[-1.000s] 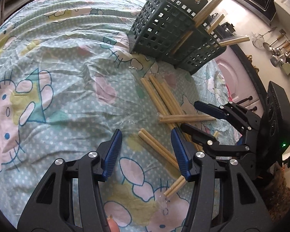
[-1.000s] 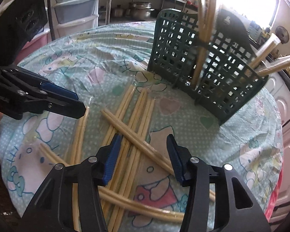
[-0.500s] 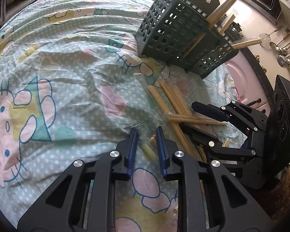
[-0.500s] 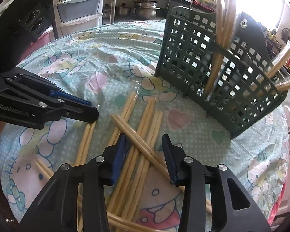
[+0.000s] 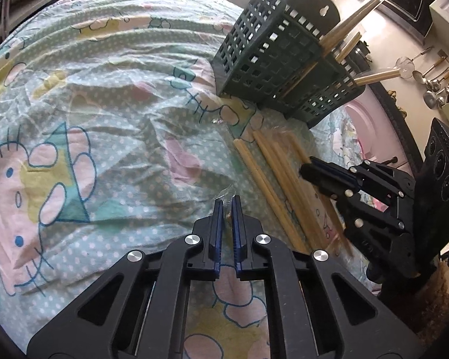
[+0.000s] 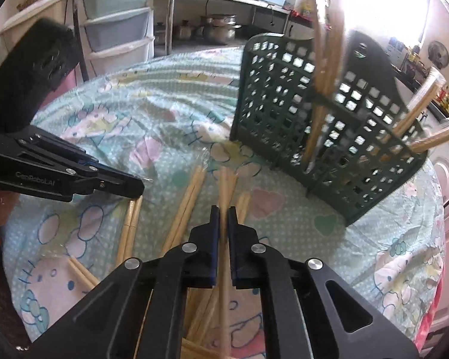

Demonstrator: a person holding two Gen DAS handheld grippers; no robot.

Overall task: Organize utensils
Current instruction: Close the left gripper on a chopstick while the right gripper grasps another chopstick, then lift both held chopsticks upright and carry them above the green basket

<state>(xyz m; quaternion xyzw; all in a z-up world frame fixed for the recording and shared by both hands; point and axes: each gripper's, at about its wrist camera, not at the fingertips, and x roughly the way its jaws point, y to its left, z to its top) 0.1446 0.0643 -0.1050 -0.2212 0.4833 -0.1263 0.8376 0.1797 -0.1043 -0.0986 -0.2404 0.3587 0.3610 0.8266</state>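
Both pairs of jaws, spread wide a second ago, have been brought together; the left gripper [image 5: 227,206] is now pinched on the wrapped end of a chopstick pair [image 5: 228,216], of which only a tan sliver is seen between the blue pads; the right gripper [image 6: 223,212] is clamped on a bamboo chopstick [image 6: 223,272] that runs straight through the narrow gap and out ahead of the tips. More loose chopsticks [image 6: 185,209] are scattered on the cartoon-print tablecloth [image 5: 104,113] covering the round table, most of them lying between the two grippers and just short of the green utensil basket [image 6: 287,101]; several appear to be sleeved in clear plastic. The basket stands at the far side of the cloth, its lattice walls upright; chopsticks already placed [image 6: 329,68] are seen leaning out of its compartments, some upright in the near one, others tilted outward from the far one. Kitchen ladles [image 5: 434,86] are hung on the wall beyond.
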